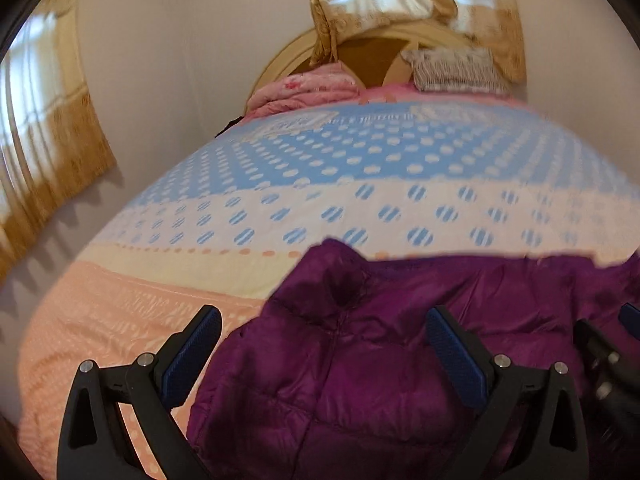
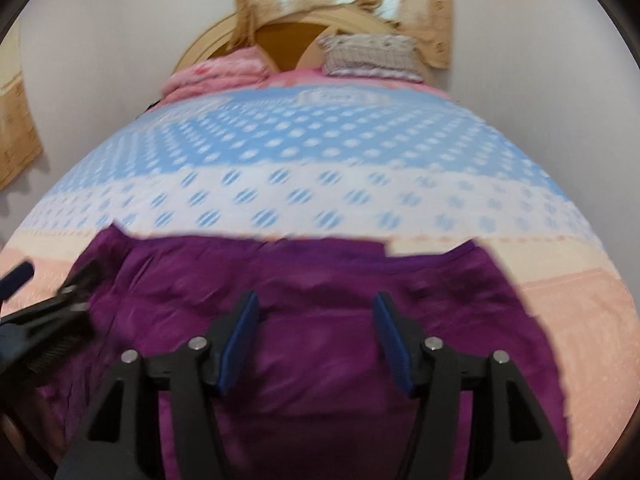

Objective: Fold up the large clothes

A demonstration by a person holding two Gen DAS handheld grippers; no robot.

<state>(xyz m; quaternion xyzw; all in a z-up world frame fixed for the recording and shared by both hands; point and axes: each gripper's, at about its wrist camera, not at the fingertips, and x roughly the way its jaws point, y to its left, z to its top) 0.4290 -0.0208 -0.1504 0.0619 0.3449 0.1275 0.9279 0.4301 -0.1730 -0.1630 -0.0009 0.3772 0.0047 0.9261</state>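
With jaws spread, both claws, left claw [image 1: 324,340] and right claw [image 2: 316,332], tilt down over the purple jacket [image 2: 320,280].

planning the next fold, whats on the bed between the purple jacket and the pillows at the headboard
Only bare quilt: nothing lies on it between the purple jacket and the pillows. Both wrist views show that.

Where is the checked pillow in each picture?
Left wrist view: the pillow is top right of middle, at the head of the bed, against the headboard.
Right wrist view: the pillow is near the top, just right of middle, against the same headboard.
Shared landmark: the folded pink blanket lies left of the pillow in both.
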